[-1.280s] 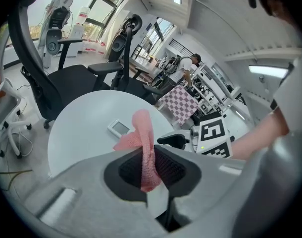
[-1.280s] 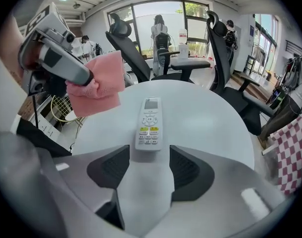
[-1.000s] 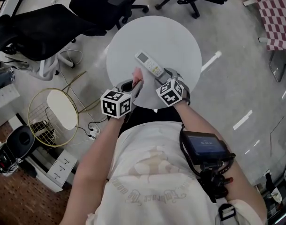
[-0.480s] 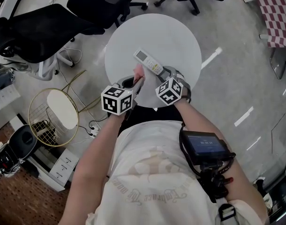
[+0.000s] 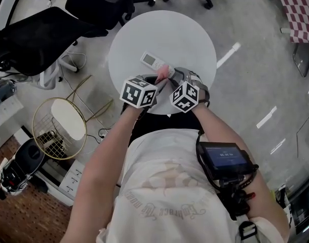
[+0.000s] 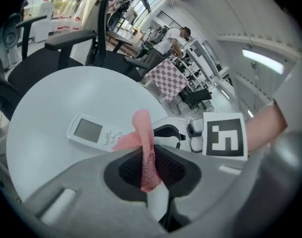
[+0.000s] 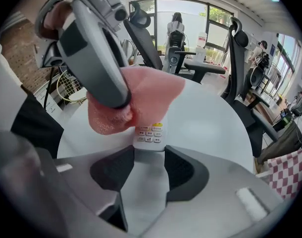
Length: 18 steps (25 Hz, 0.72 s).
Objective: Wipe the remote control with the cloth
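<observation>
Now the round white surface (image 5: 190, 34) stands in front of the person, with the right gripper (image 7: 149, 150) and the left gripper (image 6: 150, 152) side by side over its near edge. The right gripper's fingers (image 7: 111, 170) are fairly wide and press on both sides of the button end of the remote control (image 5: 152, 61), which lies flat on the surface with its screen end pointing away. The left gripper's fingers (image 6: 173, 170) are squeezed narrow on the small pink cloth (image 6: 141, 133), and the cloth's loose end rests on the middle of the remote control, between the screen and the buttons.
</observation>
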Each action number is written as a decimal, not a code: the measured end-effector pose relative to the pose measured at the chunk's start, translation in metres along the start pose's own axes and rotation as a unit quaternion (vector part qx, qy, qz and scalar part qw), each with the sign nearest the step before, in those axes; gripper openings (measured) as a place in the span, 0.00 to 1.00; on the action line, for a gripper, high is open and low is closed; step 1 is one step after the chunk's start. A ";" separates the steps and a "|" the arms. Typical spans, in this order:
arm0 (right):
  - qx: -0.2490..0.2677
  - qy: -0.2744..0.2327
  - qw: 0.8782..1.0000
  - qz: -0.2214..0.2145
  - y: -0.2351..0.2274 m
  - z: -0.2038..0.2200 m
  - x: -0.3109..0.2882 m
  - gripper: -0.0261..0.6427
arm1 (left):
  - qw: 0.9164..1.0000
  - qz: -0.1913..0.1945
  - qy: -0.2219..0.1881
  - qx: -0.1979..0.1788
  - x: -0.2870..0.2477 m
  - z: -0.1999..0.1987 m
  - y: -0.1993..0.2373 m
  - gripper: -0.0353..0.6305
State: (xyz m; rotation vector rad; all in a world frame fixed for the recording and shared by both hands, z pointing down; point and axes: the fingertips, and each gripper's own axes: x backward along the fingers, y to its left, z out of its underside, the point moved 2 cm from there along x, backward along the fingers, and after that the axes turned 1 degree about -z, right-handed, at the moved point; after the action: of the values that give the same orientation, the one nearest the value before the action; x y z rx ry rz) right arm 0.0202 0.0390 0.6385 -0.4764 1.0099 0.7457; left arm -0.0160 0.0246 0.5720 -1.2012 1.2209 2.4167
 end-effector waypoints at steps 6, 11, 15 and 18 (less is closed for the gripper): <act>0.008 -0.005 1.000 -0.007 -0.006 -0.002 -0.003 0.34 | 0.999 0.011 0.036 -0.027 -0.028 -0.023 0.003 0.12; 0.000 -0.016 1.000 -0.009 -0.004 -0.005 -0.002 0.37 | 0.999 0.012 0.045 -0.026 -0.025 -0.020 0.003 0.12; 0.000 -0.028 1.000 -0.011 -0.002 -0.008 -0.001 0.39 | 0.998 0.016 0.048 -0.026 -0.025 -0.018 0.003 0.12; 0.002 -0.029 1.000 -0.004 -0.003 -0.011 -0.001 0.36 | 0.998 0.020 0.056 -0.030 -0.027 -0.019 0.002 0.12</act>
State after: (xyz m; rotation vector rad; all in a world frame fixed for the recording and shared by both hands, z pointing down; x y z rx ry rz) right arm 0.0157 0.0299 0.6346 -0.4532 0.9544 0.7463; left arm 0.0118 0.0145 0.5868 -1.3597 1.2232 2.4613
